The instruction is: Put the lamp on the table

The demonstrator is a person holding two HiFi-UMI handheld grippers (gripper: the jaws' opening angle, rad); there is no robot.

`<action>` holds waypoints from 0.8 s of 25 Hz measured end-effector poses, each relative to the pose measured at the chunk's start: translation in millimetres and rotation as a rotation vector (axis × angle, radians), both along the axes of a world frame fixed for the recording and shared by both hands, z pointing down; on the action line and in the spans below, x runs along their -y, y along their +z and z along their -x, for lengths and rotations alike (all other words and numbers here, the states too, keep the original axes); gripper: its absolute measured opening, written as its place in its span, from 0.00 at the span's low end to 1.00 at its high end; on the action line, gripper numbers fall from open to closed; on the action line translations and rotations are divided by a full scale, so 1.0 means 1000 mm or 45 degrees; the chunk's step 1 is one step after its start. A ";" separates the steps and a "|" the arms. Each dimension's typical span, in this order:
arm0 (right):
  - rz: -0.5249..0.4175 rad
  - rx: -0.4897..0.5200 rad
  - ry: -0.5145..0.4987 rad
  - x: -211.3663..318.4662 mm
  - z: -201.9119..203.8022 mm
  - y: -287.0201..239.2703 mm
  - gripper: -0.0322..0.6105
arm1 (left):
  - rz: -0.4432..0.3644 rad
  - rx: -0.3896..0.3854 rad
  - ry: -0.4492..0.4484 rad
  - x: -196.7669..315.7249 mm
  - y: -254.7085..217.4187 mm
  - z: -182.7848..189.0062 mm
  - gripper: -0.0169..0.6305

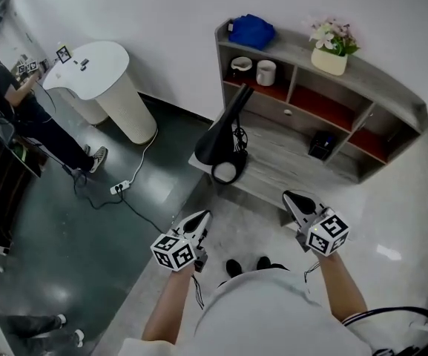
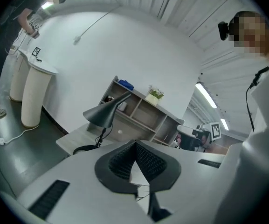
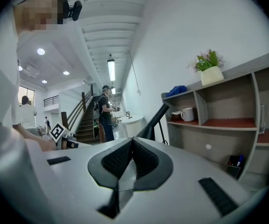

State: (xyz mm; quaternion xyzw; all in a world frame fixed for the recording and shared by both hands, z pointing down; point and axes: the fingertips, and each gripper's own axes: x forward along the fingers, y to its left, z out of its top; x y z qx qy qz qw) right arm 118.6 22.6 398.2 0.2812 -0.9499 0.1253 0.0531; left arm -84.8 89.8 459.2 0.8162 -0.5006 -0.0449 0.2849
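Note:
A black lamp (image 1: 225, 136) with a cone shade and a round base stands on the low wooden ledge (image 1: 288, 165) in front of the shelf unit. It also shows in the left gripper view, lamp (image 2: 104, 112), and its slanted neck (image 3: 154, 121) in the right gripper view. My left gripper (image 1: 202, 216) hangs shut and empty short of the ledge, below the lamp in the head view. To the right of it, my right gripper (image 1: 290, 196) is shut with nothing in it. The white round table (image 1: 95, 69) stands far left by the wall.
A grey shelf unit (image 1: 392, 95) holds a flower pot (image 1: 331, 58), a blue bundle (image 1: 252, 30) and a mug (image 1: 265, 73). A person (image 1: 17, 102) stands at the white table. A power strip (image 1: 119, 187) and its cable lie on the dark floor.

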 end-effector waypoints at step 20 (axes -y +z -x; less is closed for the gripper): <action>-0.042 -0.050 -0.141 0.005 -0.016 -0.002 0.08 | -0.063 -0.001 0.013 0.019 -0.024 -0.048 0.04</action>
